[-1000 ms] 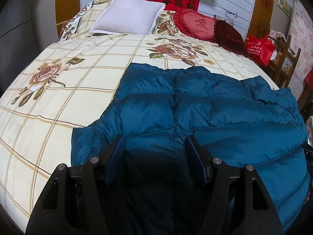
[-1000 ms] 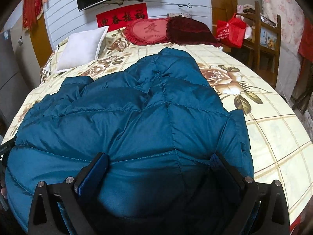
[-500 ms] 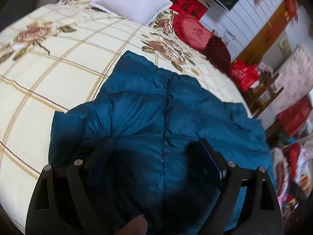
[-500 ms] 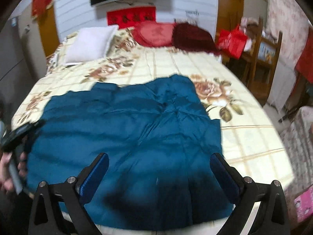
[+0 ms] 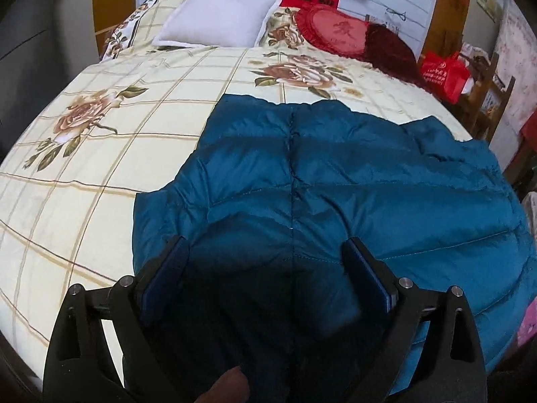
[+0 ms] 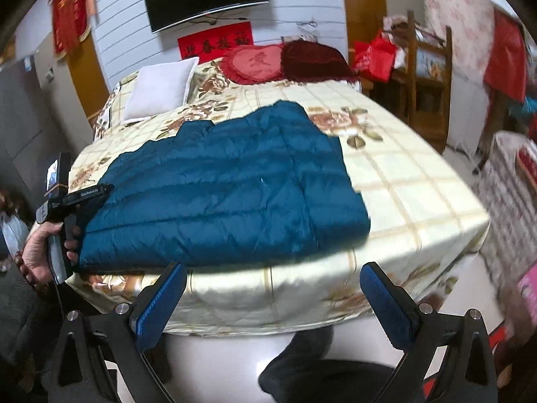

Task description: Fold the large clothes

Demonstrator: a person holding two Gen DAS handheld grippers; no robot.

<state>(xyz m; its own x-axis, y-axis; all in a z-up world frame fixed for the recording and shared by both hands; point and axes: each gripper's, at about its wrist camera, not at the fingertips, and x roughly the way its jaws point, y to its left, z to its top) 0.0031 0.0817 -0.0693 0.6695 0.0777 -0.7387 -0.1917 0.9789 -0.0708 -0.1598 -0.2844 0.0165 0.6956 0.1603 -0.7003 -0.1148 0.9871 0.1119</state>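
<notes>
The teal quilted down jacket (image 6: pixel 228 194) lies spread flat on the bed (image 6: pixel 419 201), near its foot edge. The left gripper (image 5: pixel 265 262) hovers over the jacket's near hem, jaws opening wide and pressing nothing; the right gripper (image 6: pixel 273 288) hangs off the foot of the bed — jaws wide apart, empty. To fold well, each should probably pinch one hem corner through all layers and carry both evenly — keeping the edges square.
</notes>
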